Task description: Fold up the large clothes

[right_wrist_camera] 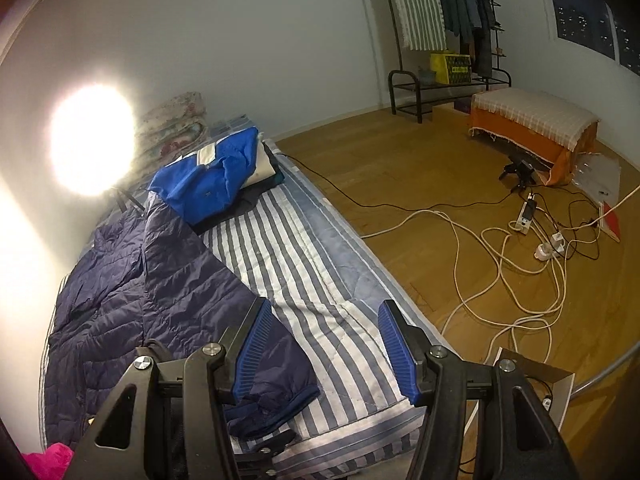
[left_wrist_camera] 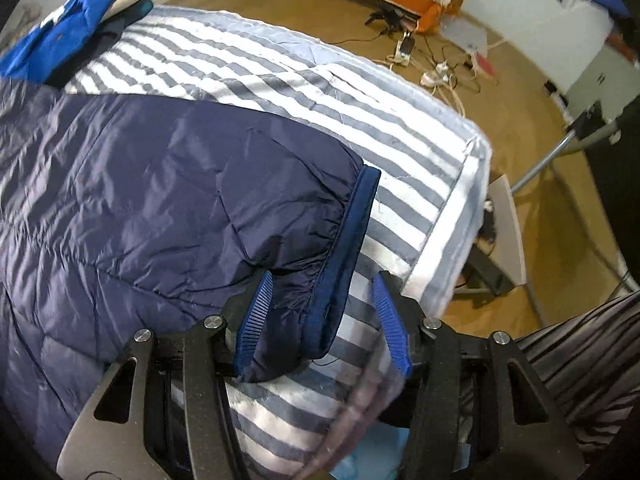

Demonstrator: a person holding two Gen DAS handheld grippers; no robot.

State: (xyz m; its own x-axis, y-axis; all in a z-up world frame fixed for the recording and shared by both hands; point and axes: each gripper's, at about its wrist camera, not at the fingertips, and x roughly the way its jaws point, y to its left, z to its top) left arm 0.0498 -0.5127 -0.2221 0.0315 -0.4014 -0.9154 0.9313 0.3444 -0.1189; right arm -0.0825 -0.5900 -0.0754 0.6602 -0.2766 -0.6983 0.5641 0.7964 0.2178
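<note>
A navy quilted puffer jacket [left_wrist_camera: 140, 184] lies spread on the striped bed [left_wrist_camera: 280, 80]. Its sleeve end with a blue cuff [left_wrist_camera: 344, 264] lies between the fingers of my left gripper [left_wrist_camera: 322, 320], which is open around it. In the right wrist view the jacket [right_wrist_camera: 140, 300] covers the left of the bed [right_wrist_camera: 304, 272], and the same sleeve end [right_wrist_camera: 276, 392] lies near the bed's foot. My right gripper [right_wrist_camera: 324, 348] is open and empty above the sleeve and the striped cover.
Folded clothes with a bright blue garment on top [right_wrist_camera: 212, 180] sit at the bed's head. The wooden floor at right holds cables and power strips [right_wrist_camera: 528, 240], an orange-covered bench [right_wrist_camera: 536, 128] and a clothes rack [right_wrist_camera: 448, 32]. A bright lamp [right_wrist_camera: 92, 140] glares at left.
</note>
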